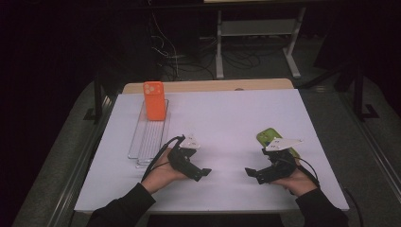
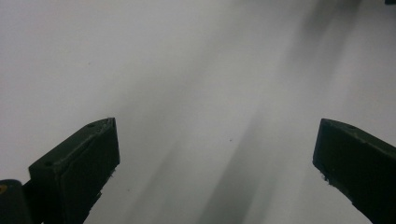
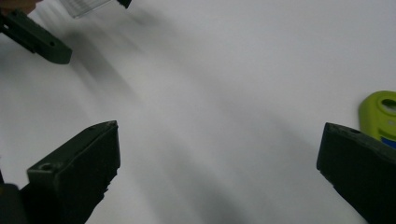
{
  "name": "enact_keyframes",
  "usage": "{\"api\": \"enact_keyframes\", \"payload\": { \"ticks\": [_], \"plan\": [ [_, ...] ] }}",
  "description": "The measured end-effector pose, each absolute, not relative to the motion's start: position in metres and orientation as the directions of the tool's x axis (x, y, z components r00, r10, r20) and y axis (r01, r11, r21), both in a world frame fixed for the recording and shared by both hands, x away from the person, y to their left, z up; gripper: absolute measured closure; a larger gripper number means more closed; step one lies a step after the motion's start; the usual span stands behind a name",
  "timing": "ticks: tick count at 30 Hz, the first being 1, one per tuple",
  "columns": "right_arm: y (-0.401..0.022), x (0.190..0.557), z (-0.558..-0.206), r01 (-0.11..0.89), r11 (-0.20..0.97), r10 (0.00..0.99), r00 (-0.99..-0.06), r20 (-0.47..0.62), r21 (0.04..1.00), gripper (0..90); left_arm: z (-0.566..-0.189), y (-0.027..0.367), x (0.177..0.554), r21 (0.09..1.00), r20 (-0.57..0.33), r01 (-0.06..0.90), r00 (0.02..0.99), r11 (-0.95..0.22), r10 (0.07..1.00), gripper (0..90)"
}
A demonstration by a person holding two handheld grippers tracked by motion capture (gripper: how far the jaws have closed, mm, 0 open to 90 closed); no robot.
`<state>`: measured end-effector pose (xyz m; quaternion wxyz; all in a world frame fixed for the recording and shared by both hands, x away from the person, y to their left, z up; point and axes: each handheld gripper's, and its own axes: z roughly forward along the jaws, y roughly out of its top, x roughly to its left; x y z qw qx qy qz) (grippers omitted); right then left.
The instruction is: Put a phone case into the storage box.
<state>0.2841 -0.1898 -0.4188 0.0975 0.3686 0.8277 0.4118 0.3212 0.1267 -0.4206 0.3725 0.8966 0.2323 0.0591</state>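
Nearest the camera, at the bottom of the high view, our two forearms come in, each hand carrying a hand-held gripper low over the white bench (image 1: 227, 113). Our left hand-held gripper (image 1: 206, 172) sits at lower centre with its jaws wide and nothing between them; its own view looks onto bare bench surface. Our right hand-held gripper (image 1: 249, 171) at lower right also stands wide and empty, jaws pointing toward the middle. Just behind it, at the right of the frame, the green phone case (image 1: 267, 137) lies flat on the bench, and its corner peeks in at the right edge of the right gripper view (image 3: 379, 112). At upper left the orange phone case (image 1: 153, 100) stands at the far end of the clear tray (image 1: 142, 142). We judge one case is placed and the green one is left to go.
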Motion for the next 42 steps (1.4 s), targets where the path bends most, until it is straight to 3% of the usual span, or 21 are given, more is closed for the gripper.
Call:
{"api": "enact_keyframes", "payload": {
  "ticks": [16, 30, 42],
  "plan": [
    [-0.189, 0.294, -0.406, 0.544, 0.403, 0.714, -0.690, 0.119, 0.736, 0.0, -0.421, 0.126, 0.320, 0.703, -0.065, 0.373, 0.882, -0.605, 0.467, 0.0],
    [-0.214, 0.333, -0.395, 0.640, 0.370, 0.846, -0.532, 0.041, 0.673, 0.0, -0.422, 0.125, 0.320, 0.710, -0.078, 0.383, 0.877, -0.591, 0.475, 0.0],
    [-0.241, 0.354, -0.411, 0.724, 0.354, 0.899, -0.439, -0.001, 0.593, 0.0, -0.422, 0.125, 0.320, 0.707, -0.083, 0.389, 0.875, -0.591, 0.477, 0.0]
  ]
}}
